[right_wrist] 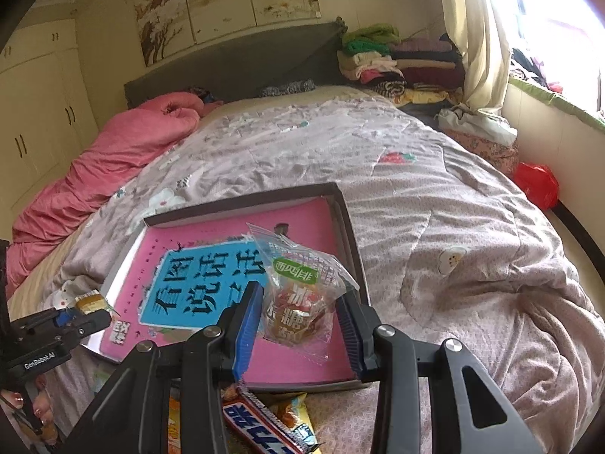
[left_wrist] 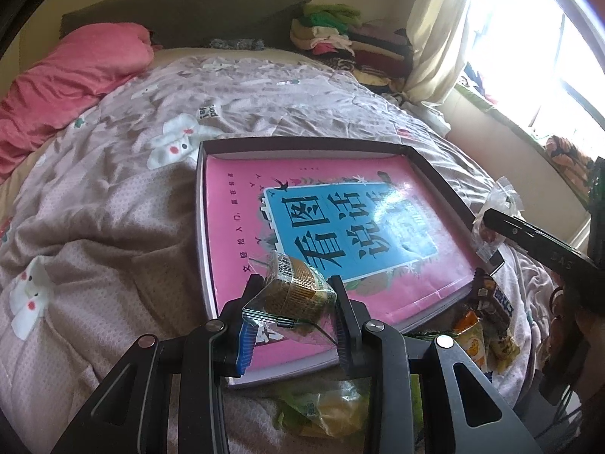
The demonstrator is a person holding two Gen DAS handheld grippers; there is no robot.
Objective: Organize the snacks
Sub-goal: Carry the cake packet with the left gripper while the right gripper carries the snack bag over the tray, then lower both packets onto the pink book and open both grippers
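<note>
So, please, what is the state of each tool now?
Left tool: closed on a brown wrapped snack.
Right tool: closed on a clear candy packet.

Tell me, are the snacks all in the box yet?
Not yet. The box holds only a pink book. The left gripper holds a brown snack, the right gripper a clear packet. More snacks wait on the bed.

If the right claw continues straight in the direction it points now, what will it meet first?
Most likely the pink book lying in the shallow box. The right claw, shut on a clear snack packet, points down over it, and nothing else shows between. Depth is hard to judge, so the packet may touch first.
</note>
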